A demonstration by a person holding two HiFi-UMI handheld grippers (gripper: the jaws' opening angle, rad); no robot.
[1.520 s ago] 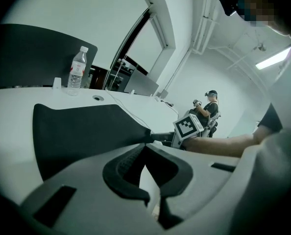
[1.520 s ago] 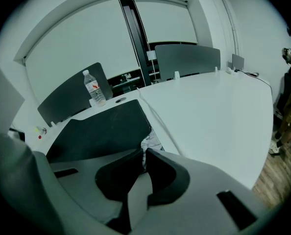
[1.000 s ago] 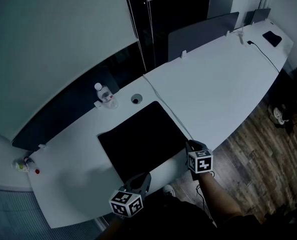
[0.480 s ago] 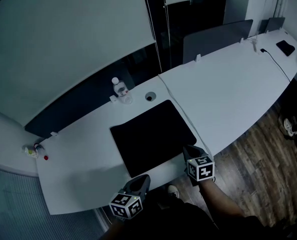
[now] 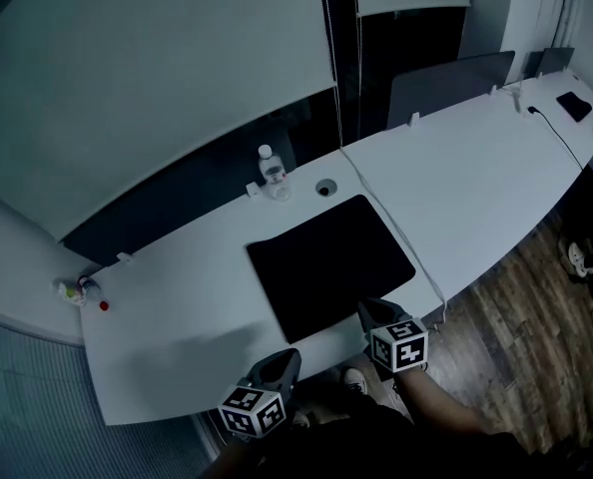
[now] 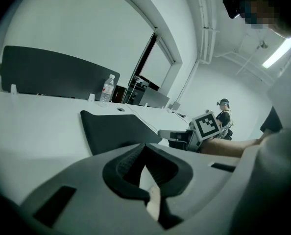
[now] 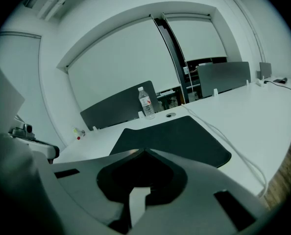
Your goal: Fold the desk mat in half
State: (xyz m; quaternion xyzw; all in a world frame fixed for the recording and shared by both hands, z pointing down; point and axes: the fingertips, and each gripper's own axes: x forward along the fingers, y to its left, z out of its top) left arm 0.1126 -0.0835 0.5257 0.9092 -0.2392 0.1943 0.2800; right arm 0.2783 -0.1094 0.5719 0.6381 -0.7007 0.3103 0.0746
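Head view: the black mat [image 5: 328,262] lies flat on the white bench [image 5: 476,183]. It has rounded corners, and its near edge is close to the bench front. Bare bench spreads to both sides. My left tool [image 5: 282,359] is at the bench's front edge and my right tool [image 5: 368,312] is just beside the mat's near right corner. A thin cable [image 5: 416,252] runs along the mat's right side.

Left gripper view: my jaws are together and empty, with the mat ahead.

Right gripper view: jaws together on nothing. A clear bottle [image 7: 145,103] stands beyond the mat, its red label too small to read.

No readable text, brand or number shows anywhere.
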